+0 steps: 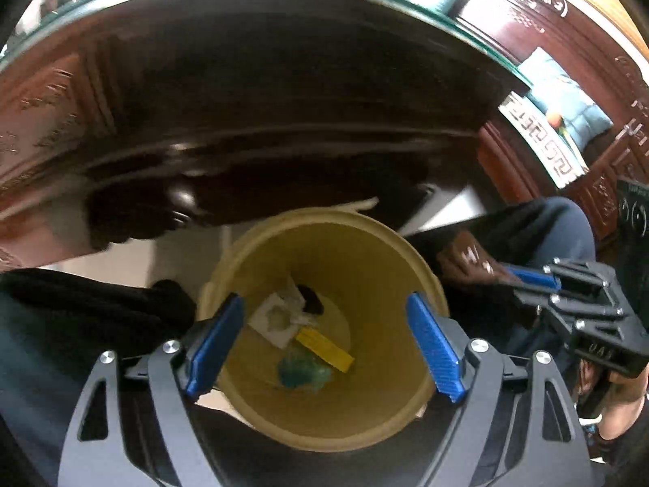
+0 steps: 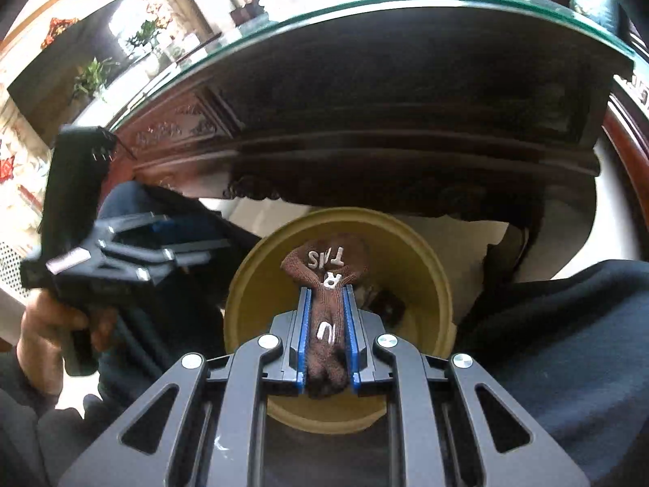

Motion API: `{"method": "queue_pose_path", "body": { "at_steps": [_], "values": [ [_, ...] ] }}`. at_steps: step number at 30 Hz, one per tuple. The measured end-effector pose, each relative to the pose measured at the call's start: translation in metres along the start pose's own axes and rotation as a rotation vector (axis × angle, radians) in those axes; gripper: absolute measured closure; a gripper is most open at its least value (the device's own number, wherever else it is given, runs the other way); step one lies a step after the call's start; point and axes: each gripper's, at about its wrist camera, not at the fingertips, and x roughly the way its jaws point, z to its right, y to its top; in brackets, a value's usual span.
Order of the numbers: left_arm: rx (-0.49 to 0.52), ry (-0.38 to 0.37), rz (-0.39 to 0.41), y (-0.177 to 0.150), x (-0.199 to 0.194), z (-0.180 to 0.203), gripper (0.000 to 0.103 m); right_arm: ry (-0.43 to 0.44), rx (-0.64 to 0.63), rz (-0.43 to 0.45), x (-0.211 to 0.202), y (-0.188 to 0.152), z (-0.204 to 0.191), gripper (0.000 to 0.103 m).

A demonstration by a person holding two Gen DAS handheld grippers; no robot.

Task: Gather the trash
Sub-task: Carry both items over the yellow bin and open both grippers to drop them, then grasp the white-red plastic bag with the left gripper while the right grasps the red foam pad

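Note:
A yellow-beige waste bin [image 1: 365, 251] stands on the floor below both grippers; it also shows in the right wrist view [image 2: 422, 276]. Inside lie a white wrapper [image 1: 276, 318], a yellow strip [image 1: 324, 348], a crumpled teal piece [image 1: 304, 371] and a dark scrap [image 1: 311, 298]. My left gripper [image 1: 324, 345] is open and empty above the bin mouth. My right gripper [image 2: 326, 308] is shut on a brown knitted glove [image 2: 326, 284] with white letters, held over the bin. The right gripper [image 1: 523, 278] and the glove [image 1: 466, 259] also show at the bin's right rim.
A dark carved wooden table [image 1: 251, 93] with a glass top [image 2: 365, 4] stands just behind the bin. The person's dark-clothed legs [image 2: 559, 324] flank the bin. A carved wooden bench with a blue cushion [image 1: 568, 101] stands at the right.

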Motion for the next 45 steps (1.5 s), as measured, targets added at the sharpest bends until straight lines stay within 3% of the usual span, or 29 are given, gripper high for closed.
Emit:
{"method": "queue_pose_path", "body": {
  "at_steps": [3,5,6,7,24,29,33,38,40,45],
  "values": [
    [-0.011,0.021,0.032,0.005,-0.013,-0.007,0.02,0.023,0.003,-0.018,0.004,0.001,-0.002,0.084],
    [-0.022,0.026,0.048,0.007,-0.019,-0.011,0.014,0.036,0.002,-0.023,0.006,0.002,-0.004,0.072],
    [-0.029,0.032,0.065,0.008,-0.023,-0.013,0.013,0.035,-0.009,-0.017,0.006,0.003,-0.006,0.059],
    [-0.031,0.035,0.075,0.009,-0.025,-0.014,0.013,0.03,-0.02,-0.011,0.006,0.002,-0.007,0.052],
    [0.012,0.057,0.114,0.014,-0.035,-0.007,0.013,0.017,-0.055,-0.022,0.005,0.004,-0.014,0.051],
    [0.004,0.058,0.152,0.022,-0.044,-0.006,0.013,0.022,-0.064,0.02,-0.003,0.011,-0.015,0.05],
    [0.01,0.072,0.232,0.041,-0.066,-0.002,0.013,0.03,-0.103,0.101,-0.019,0.026,-0.018,0.039],
    [0.028,0.159,0.383,0.084,-0.099,0.003,0.007,0.011,-0.138,0.263,-0.045,0.055,-0.018,0.026],
    [0.026,0.187,0.439,0.105,-0.109,0.003,0.005,-0.03,-0.152,0.349,-0.057,0.07,-0.018,0.008],
    [-0.01,0.218,0.518,0.155,-0.117,0.002,0.004,-0.098,-0.174,0.497,-0.076,0.114,-0.014,0.008]
  ]
}}
